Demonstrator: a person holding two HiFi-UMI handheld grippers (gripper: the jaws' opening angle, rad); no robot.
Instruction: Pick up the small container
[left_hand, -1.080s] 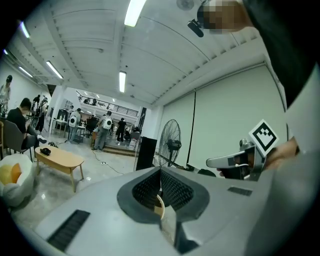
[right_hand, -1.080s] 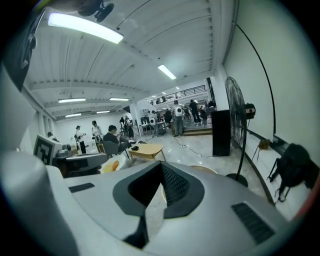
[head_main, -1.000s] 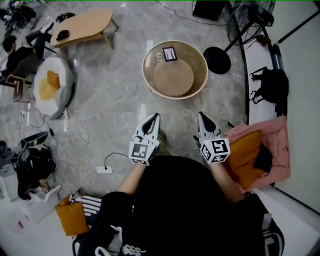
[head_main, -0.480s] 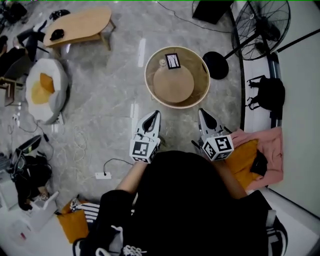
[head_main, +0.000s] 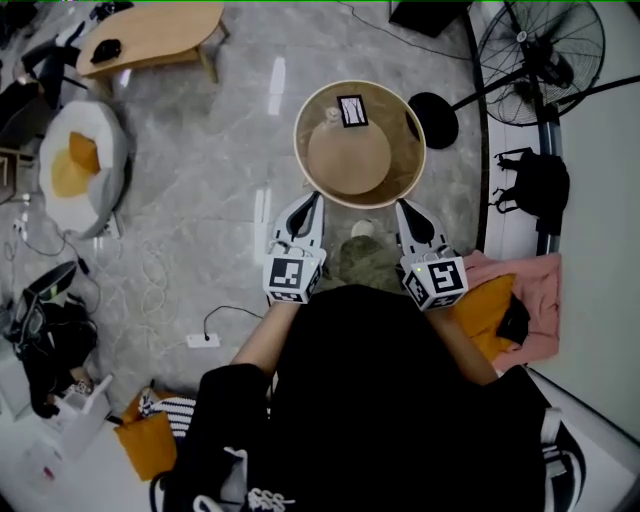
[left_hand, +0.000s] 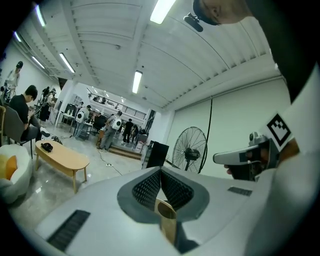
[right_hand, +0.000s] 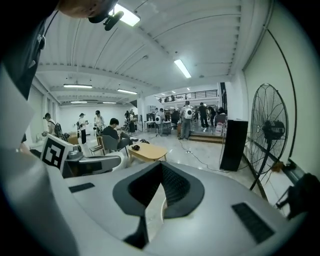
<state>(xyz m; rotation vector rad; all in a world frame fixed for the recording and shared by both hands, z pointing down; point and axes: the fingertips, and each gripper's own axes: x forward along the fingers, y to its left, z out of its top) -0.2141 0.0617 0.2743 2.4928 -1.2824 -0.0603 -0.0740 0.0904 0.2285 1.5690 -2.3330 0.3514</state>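
Observation:
A round wooden table (head_main: 410, 150) with a raised rim stands just ahead of me in the head view. On it lie a round wooden disc (head_main: 348, 158), a black-and-white marker card (head_main: 352, 110) and, left of the card, a small clear container (head_main: 329, 115). My left gripper (head_main: 312, 198) points at the table's near left rim, shut and empty. My right gripper (head_main: 403, 206) points at the near right rim, also shut and empty. Both gripper views look over the room, not at the table; the left gripper (left_hand: 160, 170) and the right gripper (right_hand: 161, 165) show jaws together with nothing between them.
A standing fan (head_main: 542, 48) with its black base (head_main: 436, 120) is right of the table. A black bag (head_main: 540, 185) and a pink blanket with an orange cushion (head_main: 495, 300) lie at the right. A white beanbag (head_main: 80, 165), a low wooden table (head_main: 150, 38) and a power strip (head_main: 202, 340) are at the left.
The round table has come closer to both grippers as the person stepped forward. Both grippers stay shut and side by side.

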